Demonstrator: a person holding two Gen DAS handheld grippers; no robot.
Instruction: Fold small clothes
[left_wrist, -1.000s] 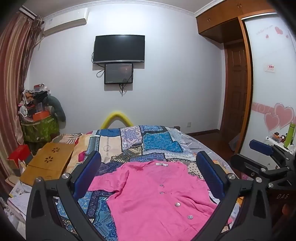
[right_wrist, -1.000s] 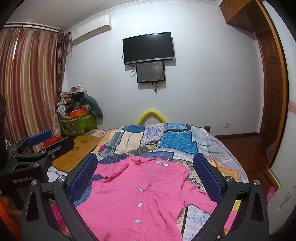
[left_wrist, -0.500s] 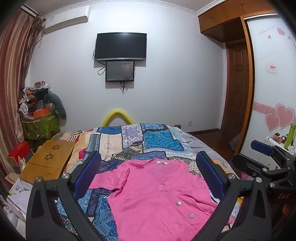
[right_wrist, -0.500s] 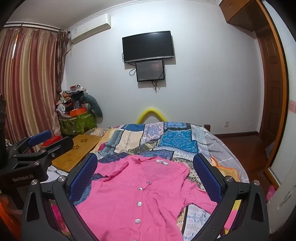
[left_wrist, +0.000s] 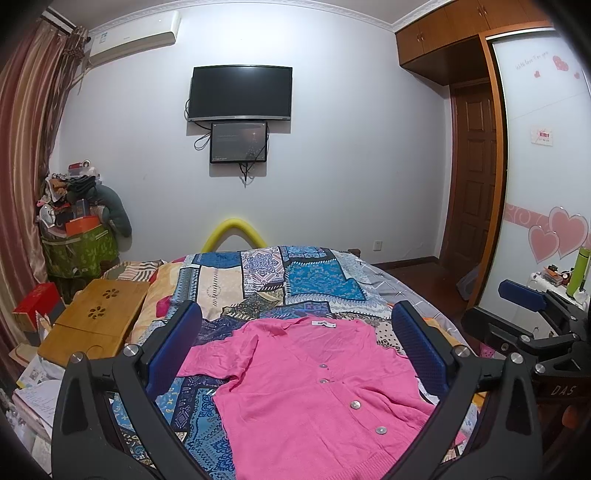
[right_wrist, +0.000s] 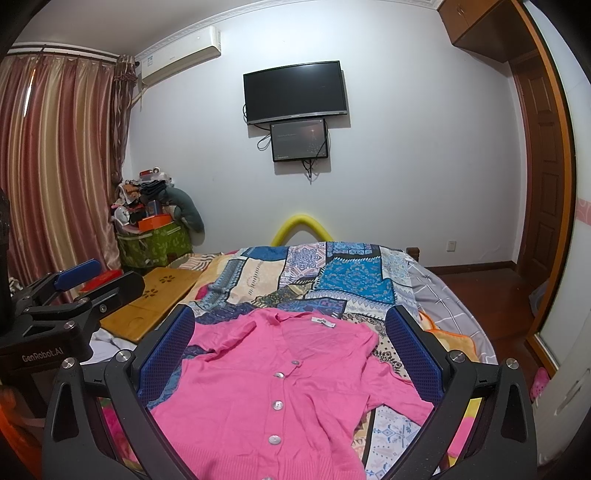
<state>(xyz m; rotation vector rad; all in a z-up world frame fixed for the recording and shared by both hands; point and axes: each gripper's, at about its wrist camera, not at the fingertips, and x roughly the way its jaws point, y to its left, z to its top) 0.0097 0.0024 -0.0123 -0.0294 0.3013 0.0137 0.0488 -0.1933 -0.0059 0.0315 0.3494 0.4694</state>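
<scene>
A pink buttoned cardigan lies spread flat, front up, on a patchwork bedspread; it also shows in the right wrist view. Its collar points away from me and both short sleeves lie out to the sides. My left gripper is open and empty, held above the cardigan. My right gripper is open and empty too, above the cardigan. The right gripper shows at the right edge of the left wrist view, and the left gripper at the left edge of the right wrist view.
A wooden lap table lies at the bed's left side. A cluttered green bin stands in the left corner by the curtain. A TV hangs on the far wall. A wardrobe and door are to the right.
Both views have shifted slightly; the grippers have drifted a little, still open above the cardigan. The cardigan has not moved.
</scene>
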